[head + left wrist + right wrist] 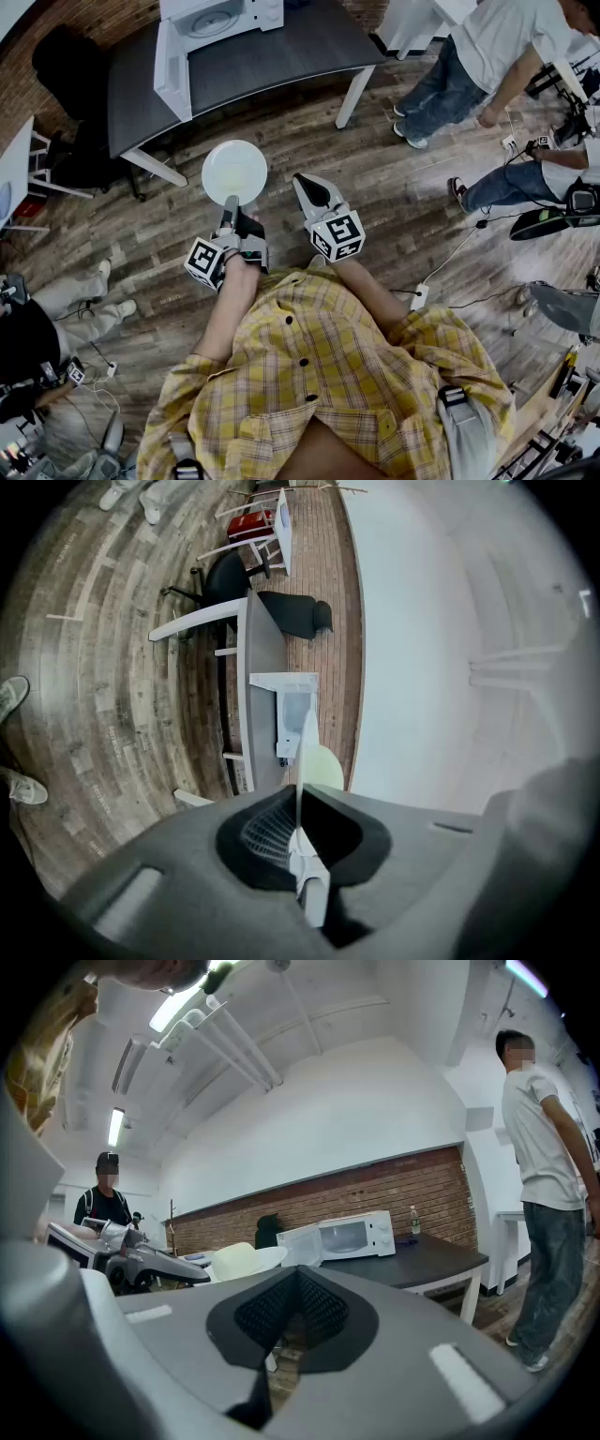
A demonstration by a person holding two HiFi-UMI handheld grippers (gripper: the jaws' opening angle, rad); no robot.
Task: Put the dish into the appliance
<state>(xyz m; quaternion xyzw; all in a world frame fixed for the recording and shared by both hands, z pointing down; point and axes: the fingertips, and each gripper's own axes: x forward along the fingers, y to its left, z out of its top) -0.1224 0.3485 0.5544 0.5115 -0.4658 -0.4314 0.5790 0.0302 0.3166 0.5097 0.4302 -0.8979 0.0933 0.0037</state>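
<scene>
Left hand-held gripper (pixel 231 204) pinches the dish (pixel 234 169) rim; right hand-held gripper (pixel 310 187) is closed, empty. Next, carry it into the open microwave (pixel 220 17).

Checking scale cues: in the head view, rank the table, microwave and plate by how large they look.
1. table, largest
2. microwave, door open, cut off at the picture's top edge
3. plate, smallest, though it is nearest the camera

Dark grey table (pixel 272 66) with white legs stands on the wood-plank floor (pixel 394 187). White microwave (pixel 216 19) sits on the table, door swung open over the table edge. Small bottle (pixel 413 1221) stands beside it. Black office chair (pixel 66 66) and loose cables (pixel 450 262) are on the floor.
</scene>
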